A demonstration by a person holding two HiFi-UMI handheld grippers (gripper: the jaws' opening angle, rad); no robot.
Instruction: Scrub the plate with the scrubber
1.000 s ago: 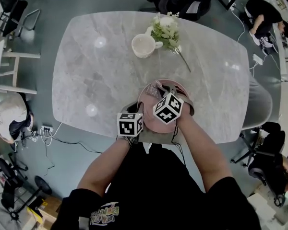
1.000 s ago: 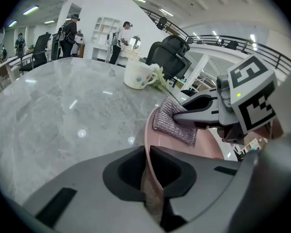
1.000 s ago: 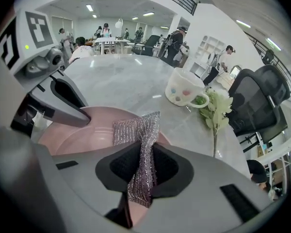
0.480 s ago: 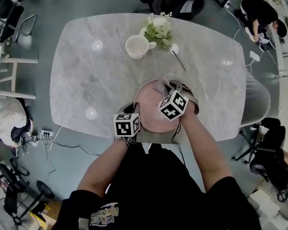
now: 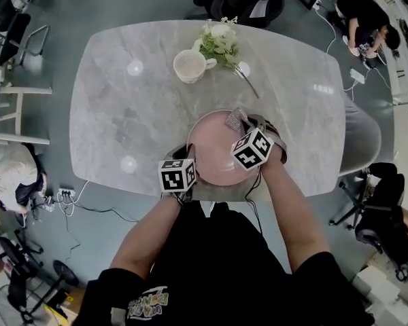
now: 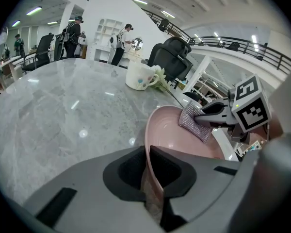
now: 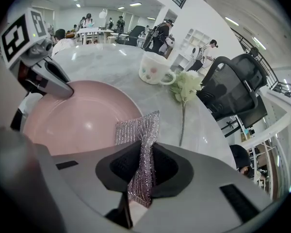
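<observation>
The left gripper (image 6: 149, 178) is clamped on the near rim of the pink plate (image 5: 214, 148), at lower centre of the head view, probably to steady it on the table (image 5: 122, 100). The right gripper (image 7: 143, 171) pinches the silvery scrubber (image 7: 138, 127) at the plate's upper-right edge, placed for scrubbing.

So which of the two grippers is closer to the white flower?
Right. The right gripper, pinching the scrubber, sits at the far rim of the plate, just short of the flower; the left gripper clamps the near rim.

Black T-shirt (image 5: 217, 263); left gripper (image 6: 148, 154) and right gripper (image 7: 144, 149) grey with marker cubes (image 5: 177, 175) (image 5: 251, 148).
</observation>
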